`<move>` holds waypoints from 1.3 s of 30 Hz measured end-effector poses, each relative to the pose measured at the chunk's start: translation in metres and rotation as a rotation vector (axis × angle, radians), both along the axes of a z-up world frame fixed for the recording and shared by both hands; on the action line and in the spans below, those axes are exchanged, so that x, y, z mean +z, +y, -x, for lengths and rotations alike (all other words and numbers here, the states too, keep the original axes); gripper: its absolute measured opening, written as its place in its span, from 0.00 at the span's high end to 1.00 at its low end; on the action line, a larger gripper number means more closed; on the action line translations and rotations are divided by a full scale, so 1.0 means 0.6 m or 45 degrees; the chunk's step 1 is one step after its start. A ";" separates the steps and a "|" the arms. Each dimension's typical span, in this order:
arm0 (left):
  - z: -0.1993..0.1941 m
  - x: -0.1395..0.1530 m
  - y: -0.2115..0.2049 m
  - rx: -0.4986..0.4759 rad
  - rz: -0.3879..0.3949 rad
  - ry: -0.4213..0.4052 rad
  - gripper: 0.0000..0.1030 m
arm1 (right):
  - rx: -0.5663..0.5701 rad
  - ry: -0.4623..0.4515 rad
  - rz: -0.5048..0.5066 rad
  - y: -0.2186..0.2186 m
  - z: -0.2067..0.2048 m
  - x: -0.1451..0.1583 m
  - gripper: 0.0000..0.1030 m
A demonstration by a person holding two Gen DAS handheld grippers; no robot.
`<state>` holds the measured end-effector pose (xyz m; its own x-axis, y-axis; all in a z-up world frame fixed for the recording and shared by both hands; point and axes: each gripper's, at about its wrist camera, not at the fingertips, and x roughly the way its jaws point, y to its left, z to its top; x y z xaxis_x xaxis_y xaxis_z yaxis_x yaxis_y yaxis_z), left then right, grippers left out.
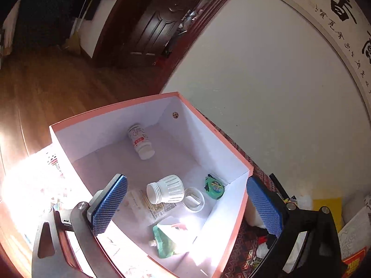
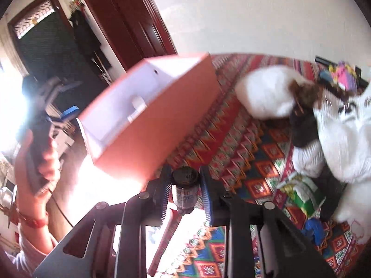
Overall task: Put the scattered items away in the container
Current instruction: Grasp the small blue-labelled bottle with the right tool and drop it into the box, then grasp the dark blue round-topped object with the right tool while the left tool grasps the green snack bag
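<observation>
An orange box with a white inside stands open below my left gripper, which is open and empty, one finger inside and one outside its right wall. In the box lie a white pill bottle, a white ribbed jar, its lid, a green tape roll, a green pouch and a paper leaflet. In the right wrist view my right gripper is shut on a small dark bottle, held just beside the box's orange wall.
The box stands on a patterned red cloth. White plush items and a green packet lie to the right. A white wall is behind. The person's left hand holds the other gripper at far left.
</observation>
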<state>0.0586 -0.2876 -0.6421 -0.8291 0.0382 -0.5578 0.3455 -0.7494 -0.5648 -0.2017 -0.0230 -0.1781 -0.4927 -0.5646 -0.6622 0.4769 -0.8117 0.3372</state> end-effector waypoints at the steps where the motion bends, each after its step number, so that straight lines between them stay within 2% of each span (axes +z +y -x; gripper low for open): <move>1: -0.003 0.000 -0.006 0.011 -0.007 0.000 0.00 | 0.006 0.033 0.023 -0.014 0.002 0.018 0.77; 6: -0.017 0.001 -0.029 0.053 -0.013 0.007 0.00 | 0.057 0.249 0.115 -0.087 0.015 0.134 0.77; 10: -0.022 0.004 -0.035 0.077 0.003 0.007 0.00 | 0.123 0.377 0.187 -0.166 0.024 0.204 0.76; 12: -0.025 0.006 -0.037 0.078 0.004 0.010 0.00 | 0.115 0.457 0.194 -0.195 0.021 0.226 0.51; 13: -0.027 0.007 -0.037 0.074 -0.001 0.017 0.00 | 0.087 0.492 0.195 -0.200 0.013 0.233 0.27; 14: -0.029 0.009 -0.038 0.071 -0.007 0.024 0.00 | 0.070 0.520 0.204 -0.200 0.003 0.239 0.22; 18: -0.031 0.017 -0.036 0.065 0.007 0.037 0.00 | 0.050 0.538 0.203 -0.163 -0.020 0.230 0.22; 21: -0.027 0.018 -0.028 0.035 0.009 0.039 0.00 | -0.038 0.457 0.218 -0.098 -0.031 0.200 0.22; 24: -0.021 0.024 -0.010 -0.013 0.025 0.055 0.00 | -0.163 0.310 0.254 -0.012 -0.045 0.147 0.22; 30: 0.003 0.041 0.065 -0.178 0.108 0.098 0.00 | -0.499 -0.055 0.284 0.167 -0.077 0.004 0.22; 33: 0.015 0.045 0.106 -0.269 0.150 0.111 0.00 | -0.615 -0.265 0.302 0.236 -0.086 -0.075 0.22; 36: 0.029 0.048 0.148 -0.359 0.202 0.109 0.00 | -0.684 -0.416 0.327 0.273 -0.084 -0.140 0.23; 39: 0.040 0.047 0.185 -0.424 0.263 0.092 0.00 | -0.710 -0.489 0.314 0.279 -0.072 -0.180 0.26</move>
<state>0.0346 -0.1763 -0.6140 -0.8274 0.2048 -0.5229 0.0293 -0.9142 -0.4043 -0.1587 0.1445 -0.2860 -0.5092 -0.4523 -0.7322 -0.1752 -0.7785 0.6027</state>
